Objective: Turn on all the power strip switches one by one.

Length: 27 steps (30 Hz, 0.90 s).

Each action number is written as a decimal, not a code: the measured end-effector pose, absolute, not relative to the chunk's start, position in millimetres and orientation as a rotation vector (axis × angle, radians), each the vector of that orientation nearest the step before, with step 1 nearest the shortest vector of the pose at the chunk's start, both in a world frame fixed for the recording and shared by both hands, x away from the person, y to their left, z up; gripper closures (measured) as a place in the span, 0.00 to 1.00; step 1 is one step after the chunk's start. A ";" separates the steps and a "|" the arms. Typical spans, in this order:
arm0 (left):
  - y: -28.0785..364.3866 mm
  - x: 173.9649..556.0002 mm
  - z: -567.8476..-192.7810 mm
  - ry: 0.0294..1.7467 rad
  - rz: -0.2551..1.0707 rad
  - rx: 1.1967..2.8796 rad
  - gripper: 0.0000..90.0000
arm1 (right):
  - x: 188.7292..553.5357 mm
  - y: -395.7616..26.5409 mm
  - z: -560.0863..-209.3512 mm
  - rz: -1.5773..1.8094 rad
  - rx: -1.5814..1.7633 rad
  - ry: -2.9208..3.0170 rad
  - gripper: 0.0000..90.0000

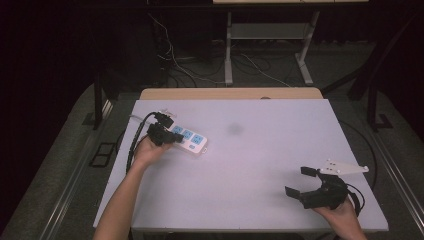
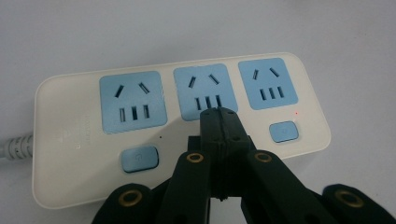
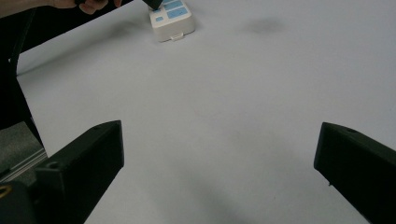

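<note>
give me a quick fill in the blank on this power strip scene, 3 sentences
1. The power strip has ____ blue socket panels.
2. The left gripper has its jaws ____, tips over the strip's middle socket.
3. The right gripper, far from the strip, holds its jaws ____ over the table.

Missing words: three; shut; open

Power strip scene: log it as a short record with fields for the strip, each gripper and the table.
power strip: white, three blue sockets, two blue buttons, small red light lit
left gripper: jaws shut, tips over the strip below the middle socket
right gripper: jaws open, nothing between them, near table edge
table: white top, faint dark smudge
</note>
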<state>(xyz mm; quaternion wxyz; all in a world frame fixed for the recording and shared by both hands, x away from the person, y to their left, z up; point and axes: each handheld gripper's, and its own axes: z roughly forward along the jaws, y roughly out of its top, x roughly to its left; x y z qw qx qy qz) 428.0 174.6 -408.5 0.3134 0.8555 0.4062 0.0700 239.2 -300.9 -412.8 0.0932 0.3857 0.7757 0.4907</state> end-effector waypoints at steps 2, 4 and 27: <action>172.8 426.8 -409.4 1.083 0.202 2.245 1.00 | 239.5 -300.9 -412.8 1.454 1.145 2.303 0.02; 171.9 426.2 -409.9 1.091 0.206 2.240 1.00 | 239.4 -300.7 -412.5 1.455 1.142 2.303 0.02; 168.2 426.4 -407.0 1.103 0.205 2.260 1.00 | 239.1 -300.8 -412.5 1.453 1.145 2.302 0.02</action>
